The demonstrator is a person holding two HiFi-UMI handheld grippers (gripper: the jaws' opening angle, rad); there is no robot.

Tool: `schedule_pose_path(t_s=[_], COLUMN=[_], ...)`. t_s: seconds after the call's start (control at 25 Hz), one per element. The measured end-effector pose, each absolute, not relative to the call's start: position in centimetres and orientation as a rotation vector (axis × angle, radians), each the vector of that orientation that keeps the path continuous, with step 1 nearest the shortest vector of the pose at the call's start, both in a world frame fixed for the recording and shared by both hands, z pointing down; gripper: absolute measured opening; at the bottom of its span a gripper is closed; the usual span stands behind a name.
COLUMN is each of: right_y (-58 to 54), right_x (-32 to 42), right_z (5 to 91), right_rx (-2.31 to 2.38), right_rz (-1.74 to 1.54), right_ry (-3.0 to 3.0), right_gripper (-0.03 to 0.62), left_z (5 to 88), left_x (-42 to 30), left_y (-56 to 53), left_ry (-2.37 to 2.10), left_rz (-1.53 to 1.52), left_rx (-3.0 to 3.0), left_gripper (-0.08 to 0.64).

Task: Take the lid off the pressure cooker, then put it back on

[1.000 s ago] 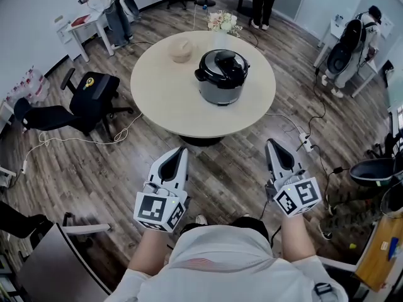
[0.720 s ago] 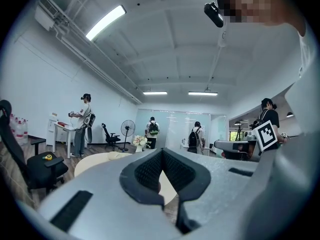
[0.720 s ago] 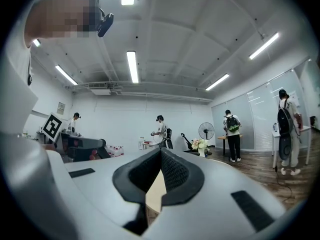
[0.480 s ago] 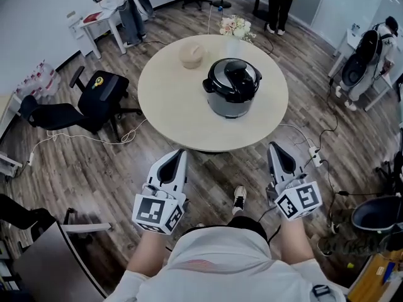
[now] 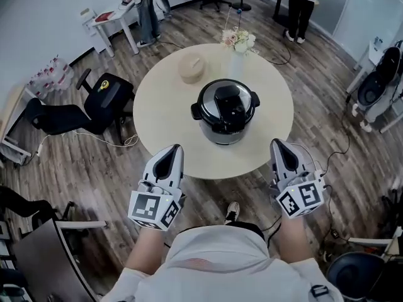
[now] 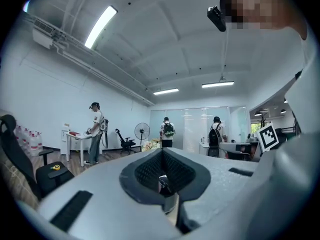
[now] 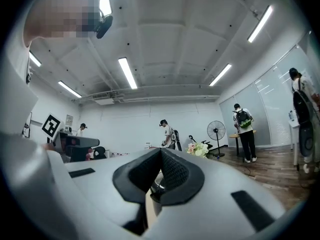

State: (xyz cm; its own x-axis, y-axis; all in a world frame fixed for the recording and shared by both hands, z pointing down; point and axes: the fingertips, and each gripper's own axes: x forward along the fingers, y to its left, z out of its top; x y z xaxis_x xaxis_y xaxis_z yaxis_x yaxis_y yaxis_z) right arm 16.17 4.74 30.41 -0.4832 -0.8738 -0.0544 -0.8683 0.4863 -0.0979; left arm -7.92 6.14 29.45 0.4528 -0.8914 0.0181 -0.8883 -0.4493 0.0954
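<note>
A black and silver pressure cooker (image 5: pixel 225 113) stands on the round beige table (image 5: pixel 164 99) with its black lid (image 5: pixel 227 102) on. My left gripper (image 5: pixel 174 150) is shut and empty at the table's near edge, left of the cooker. My right gripper (image 5: pixel 278 145) is also shut and empty, just off the near right edge. Both point level toward the table. In the left gripper view the closed jaws fill the lower frame and hide the cooker, which shows only as a sliver (image 6: pixel 163 184). In the right gripper view a sliver of the cooker (image 7: pixel 156 183) shows the same way.
A tan lidded bowl (image 5: pixel 191 68) and a vase of flowers (image 5: pixel 238 41) sit at the table's far side. A black office chair (image 5: pixel 104 99) stands left of the table. Cables run over the wood floor at right. People stand at desks far back.
The table and cooker have come much closer in the head view; both grippers, once over bare floor, now reach the table's near edge. Their jaws stayed shut.
</note>
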Motion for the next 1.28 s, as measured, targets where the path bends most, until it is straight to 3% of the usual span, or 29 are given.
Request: schedule_pose_path(t_s=[0.36,1.16,1.24,1.28], right_y=[-3.4,-6.3,-6.2,-6.2], right_x=[20.5,13.6,13.5,13.3], right_z=[31.4,29.0,28.7,28.7], right_rx=[-1.482,-1.57,-1.562,-1.55], right_rz=[-0.141,-0.048,-0.037,-0.038], right_ry=[2.646,2.618,2.623,2.629], right_gripper=[0.002,0.005,0.03,0.054], left_z=[28.9,28.6,28.6,28.7], left_x=[-4.3,-9.4,-9.0,-8.9], left_y=[-1.0,-6.2,-6.1,-6.0], left_ry=[-1.692,-1.44,-1.4,-1.397], left_rz=[-0.015,-0.086,-0.084,-0.074], left_rx=[2.551,2.698,2.715,2.723], left_gripper=[0.003,0.006,0.141,0.146])
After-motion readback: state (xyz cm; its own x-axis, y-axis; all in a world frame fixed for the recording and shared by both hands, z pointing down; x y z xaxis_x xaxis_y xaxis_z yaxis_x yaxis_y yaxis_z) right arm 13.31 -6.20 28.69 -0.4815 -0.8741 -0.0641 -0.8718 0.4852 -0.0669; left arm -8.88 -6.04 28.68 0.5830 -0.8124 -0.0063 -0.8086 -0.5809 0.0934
